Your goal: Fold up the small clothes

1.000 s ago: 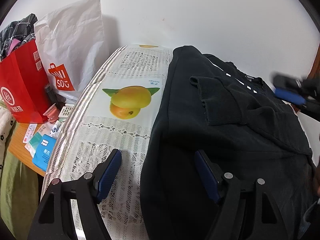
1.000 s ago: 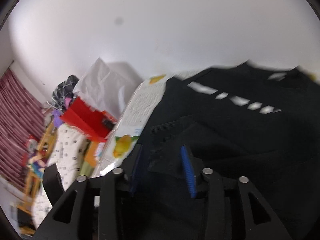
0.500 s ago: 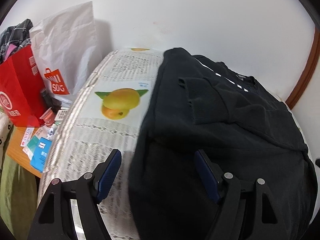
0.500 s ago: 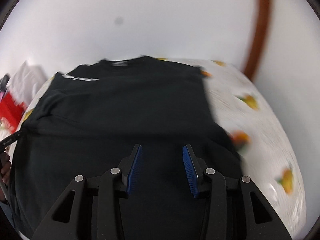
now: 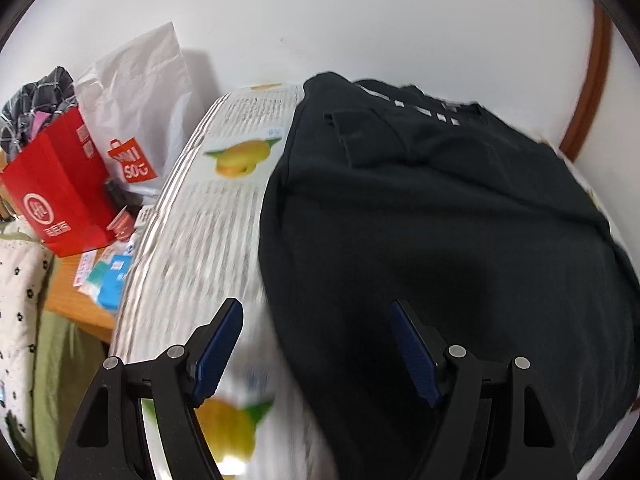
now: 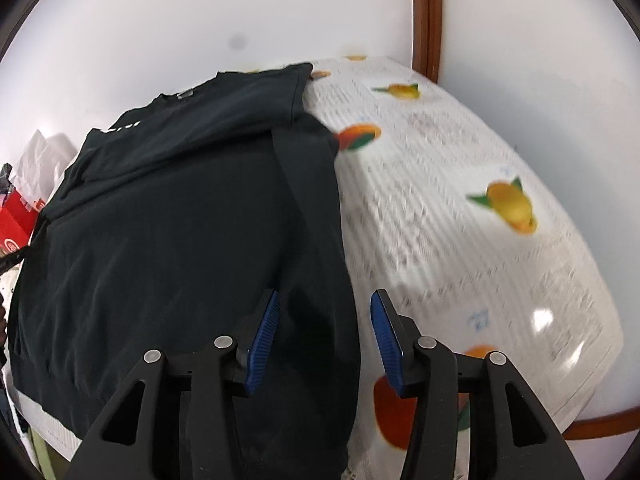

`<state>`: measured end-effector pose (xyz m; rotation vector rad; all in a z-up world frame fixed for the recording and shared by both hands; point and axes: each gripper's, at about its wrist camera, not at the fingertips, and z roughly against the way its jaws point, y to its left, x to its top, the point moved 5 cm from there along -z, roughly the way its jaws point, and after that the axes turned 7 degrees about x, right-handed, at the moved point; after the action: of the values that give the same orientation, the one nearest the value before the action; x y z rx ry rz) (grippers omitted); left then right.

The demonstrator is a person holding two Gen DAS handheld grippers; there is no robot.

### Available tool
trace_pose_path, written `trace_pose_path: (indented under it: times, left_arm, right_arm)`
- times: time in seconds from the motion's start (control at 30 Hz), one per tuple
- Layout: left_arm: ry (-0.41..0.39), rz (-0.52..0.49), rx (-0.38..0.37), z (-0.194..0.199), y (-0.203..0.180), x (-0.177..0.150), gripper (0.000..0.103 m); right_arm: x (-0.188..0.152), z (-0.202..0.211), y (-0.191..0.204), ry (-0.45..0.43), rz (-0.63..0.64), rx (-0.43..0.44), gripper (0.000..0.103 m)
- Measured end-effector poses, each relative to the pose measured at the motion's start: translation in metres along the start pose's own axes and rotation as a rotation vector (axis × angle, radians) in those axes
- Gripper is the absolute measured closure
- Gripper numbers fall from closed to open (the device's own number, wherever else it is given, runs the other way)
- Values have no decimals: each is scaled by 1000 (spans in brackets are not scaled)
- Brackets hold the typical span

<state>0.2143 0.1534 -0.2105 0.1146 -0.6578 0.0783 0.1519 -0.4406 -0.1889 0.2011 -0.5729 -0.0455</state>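
A black sweatshirt (image 5: 440,220) lies flat on a table with a white fruit-print cloth (image 5: 208,216), its sleeves folded in over the body. It also shows in the right wrist view (image 6: 180,232). My left gripper (image 5: 316,344) is open and empty, hovering above the sweatshirt's left edge near the hem. My right gripper (image 6: 324,332) is open and empty, above the sweatshirt's right edge where a folded sleeve (image 6: 308,184) runs down to the hem.
A red paper bag (image 5: 60,200) and a white shopping bag (image 5: 136,112) stand left of the table, with small packets (image 5: 108,280) on a wooden surface below. A white wall lies behind. A brown door frame (image 6: 426,16) stands at the back right.
My right gripper has swung from the sweatshirt's left side across to its right edge. My left gripper has drawn back slightly toward the hem. Both stay open.
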Motion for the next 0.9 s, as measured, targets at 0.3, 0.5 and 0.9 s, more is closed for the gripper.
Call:
trace_pose_path:
  times: [0.3,0.5,0.9]
  left_arm:
    - [49,10,-52,30,-4,-60,31]
    - [19,-5,-16,42,-8,-83,46]
    - [2,-12,-28,60,-5,-102,94]
  right_arm:
    - [-23,-2,7,-18,7,31,57]
    - [-37,5,11,-34,54,-17,78]
    - [-52,17,9,-36,58,-19,88]
